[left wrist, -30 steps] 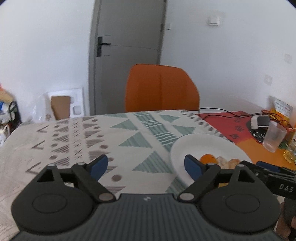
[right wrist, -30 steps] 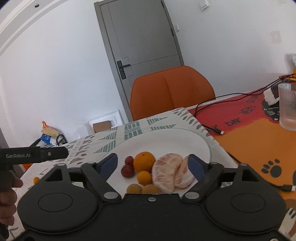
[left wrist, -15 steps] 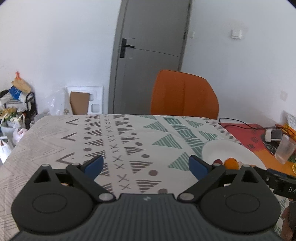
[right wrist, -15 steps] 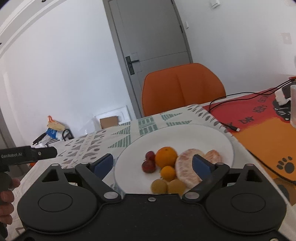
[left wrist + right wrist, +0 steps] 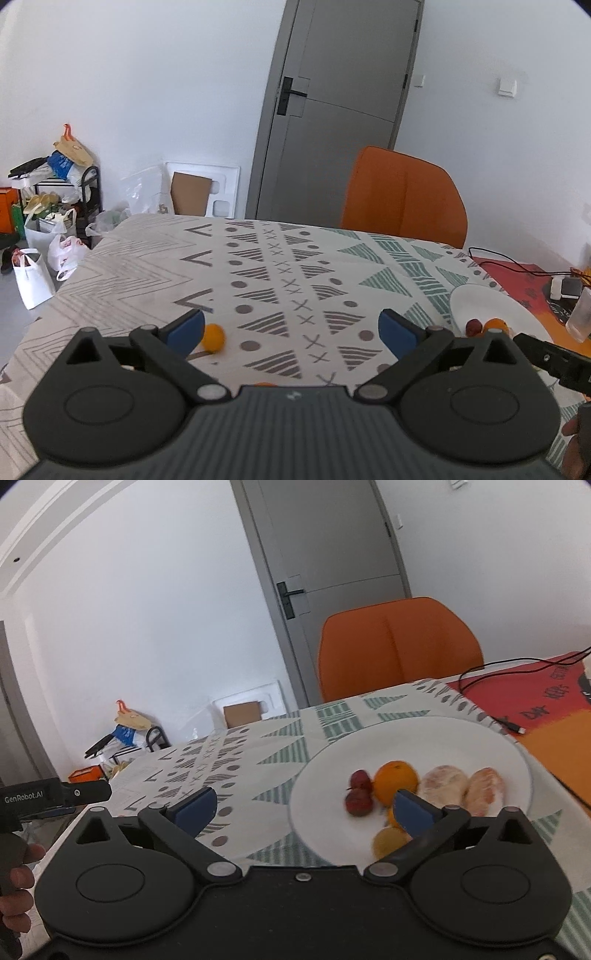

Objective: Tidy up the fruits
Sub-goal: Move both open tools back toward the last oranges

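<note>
A white plate (image 5: 417, 734) on the patterned tablecloth holds two small red fruits (image 5: 359, 792), an orange (image 5: 396, 781), two peeled citrus segments (image 5: 445, 781), a yellow fruit (image 5: 388, 840) and a small orange one. My right gripper (image 5: 304, 806) hovers in front of the plate's left rim. Its jaws are opening and nothing is between them. My left gripper (image 5: 291, 328) stands open and empty over the tablecloth (image 5: 280, 280). A small orange fruit (image 5: 214, 336) lies on the cloth just inside its left fingertip (image 5: 186, 328). The plate (image 5: 480, 302) sits at the far right of that view.
An orange chair (image 5: 404, 195) stands behind the table, with a grey door (image 5: 332, 110) behind it. A red and orange mat (image 5: 535, 701) with a black cable (image 5: 517, 664) lies right of the plate. A clear cup (image 5: 581, 314) stands beyond. Bags (image 5: 37, 273) sit on the floor to the left.
My left gripper swung left, away from the plate, and a small orange fruit came into view by its left finger. Both grippers' jaws spread wider. The plate slid right in the right wrist view.
</note>
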Demonstrator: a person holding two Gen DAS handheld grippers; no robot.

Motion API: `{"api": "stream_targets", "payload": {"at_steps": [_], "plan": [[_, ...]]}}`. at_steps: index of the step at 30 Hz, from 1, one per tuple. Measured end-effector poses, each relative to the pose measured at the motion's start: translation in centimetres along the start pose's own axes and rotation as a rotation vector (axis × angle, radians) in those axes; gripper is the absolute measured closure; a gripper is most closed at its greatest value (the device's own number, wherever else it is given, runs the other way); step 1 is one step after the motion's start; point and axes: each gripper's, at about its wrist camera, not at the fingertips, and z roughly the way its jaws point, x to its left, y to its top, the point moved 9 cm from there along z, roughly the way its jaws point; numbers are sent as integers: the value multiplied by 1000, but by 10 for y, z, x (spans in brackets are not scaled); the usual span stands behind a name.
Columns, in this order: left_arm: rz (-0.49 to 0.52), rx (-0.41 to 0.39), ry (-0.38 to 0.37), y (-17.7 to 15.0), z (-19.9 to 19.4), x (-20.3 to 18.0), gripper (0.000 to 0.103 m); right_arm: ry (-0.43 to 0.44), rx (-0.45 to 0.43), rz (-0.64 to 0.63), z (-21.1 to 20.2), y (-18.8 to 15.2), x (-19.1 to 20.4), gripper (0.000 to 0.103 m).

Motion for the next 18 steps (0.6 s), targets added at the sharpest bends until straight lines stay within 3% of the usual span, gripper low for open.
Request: {"api": "stream_targets", "payload": {"at_steps": [18], "plan": [[-102, -30, 84, -6, -26, 75, 4, 125, 77, -71, 22, -15, 67, 0]]}}
